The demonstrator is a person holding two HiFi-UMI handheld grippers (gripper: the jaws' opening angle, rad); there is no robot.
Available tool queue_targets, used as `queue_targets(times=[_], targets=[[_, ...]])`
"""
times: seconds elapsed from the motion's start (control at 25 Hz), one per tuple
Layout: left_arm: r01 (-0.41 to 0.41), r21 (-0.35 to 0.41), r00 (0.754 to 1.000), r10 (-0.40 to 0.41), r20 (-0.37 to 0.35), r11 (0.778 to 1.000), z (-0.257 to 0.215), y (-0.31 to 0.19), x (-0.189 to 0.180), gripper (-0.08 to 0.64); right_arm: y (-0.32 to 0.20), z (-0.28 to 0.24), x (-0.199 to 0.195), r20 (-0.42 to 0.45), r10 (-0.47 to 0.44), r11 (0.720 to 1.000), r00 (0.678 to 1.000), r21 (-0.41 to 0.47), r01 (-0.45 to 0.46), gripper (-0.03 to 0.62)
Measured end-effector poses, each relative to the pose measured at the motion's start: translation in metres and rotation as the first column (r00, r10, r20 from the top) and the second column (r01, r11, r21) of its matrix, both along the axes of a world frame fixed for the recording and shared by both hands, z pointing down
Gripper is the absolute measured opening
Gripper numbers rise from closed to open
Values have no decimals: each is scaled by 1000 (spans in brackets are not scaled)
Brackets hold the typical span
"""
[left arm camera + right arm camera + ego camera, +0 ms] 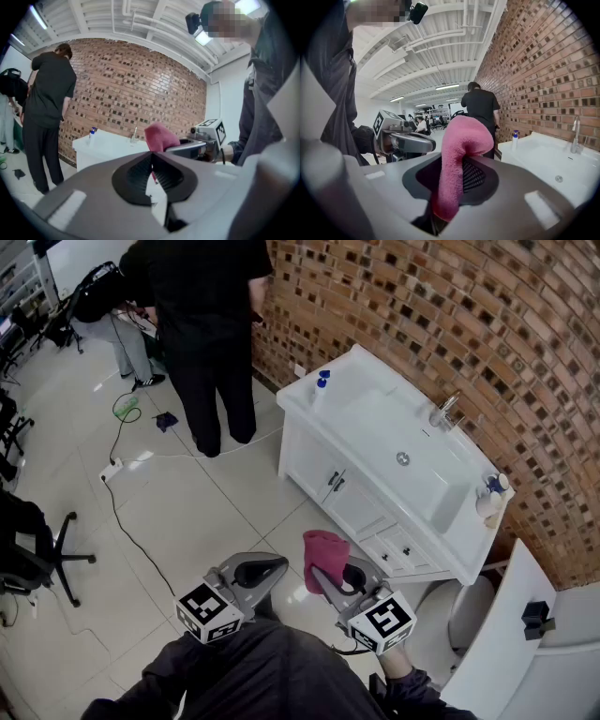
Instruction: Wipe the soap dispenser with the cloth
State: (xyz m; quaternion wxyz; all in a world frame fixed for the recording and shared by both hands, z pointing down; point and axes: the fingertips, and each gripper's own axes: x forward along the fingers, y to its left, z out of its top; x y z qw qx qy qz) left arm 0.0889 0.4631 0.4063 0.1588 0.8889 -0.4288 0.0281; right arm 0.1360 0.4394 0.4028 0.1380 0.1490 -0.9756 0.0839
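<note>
The soap dispenser (321, 390), a small white bottle with a blue pump, stands on the far left corner of the white vanity (361, 512). It shows small in the left gripper view (92, 136) and the right gripper view (515, 139). My right gripper (325, 579) is shut on a pink cloth (324, 554), which sticks up out of the jaws and folds over (459, 140). My left gripper (269, 570) is beside it on the left, shut with nothing in it (151, 161). Both grippers hang over the floor, well short of the vanity.
A person in black (211, 334) stands by the vanity's left end, near the brick wall. The basin has a faucet (445, 412) and bottles (492, 495) at its right end. A toilet (469, 610) lies to the right, a cable (122, 512) and an office chair (42, 554) to the left.
</note>
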Motion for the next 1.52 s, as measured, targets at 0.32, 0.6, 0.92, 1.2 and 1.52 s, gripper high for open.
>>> queue_targets(times=[0.32, 0.6, 0.92, 1.2, 1.52], targets=[[-31, -14, 999, 31, -28, 999, 22, -102, -42, 0, -94, 22, -38, -27, 27, 1000, 999, -8, -27, 86], [-89, -45, 995, 87, -48, 995, 30, -251, -92, 0, -238, 28, -81, -88, 78, 996, 993, -36, -82, 86], [-131, -60, 991, 131, -5, 990, 25, -386, -147, 5, -370, 28, -127, -159, 118, 992, 980, -15, -122, 86], [-118, -95, 991, 123, 51, 988, 38, -442, -157, 57, -467, 53, -136, -315, 59, 996, 947, 86, -33, 86], [-115, -134, 986, 130, 106, 984, 55, -468, -157, 114, -539, 87, -167, -563, -87, 969, 822, 143, 201, 86]])
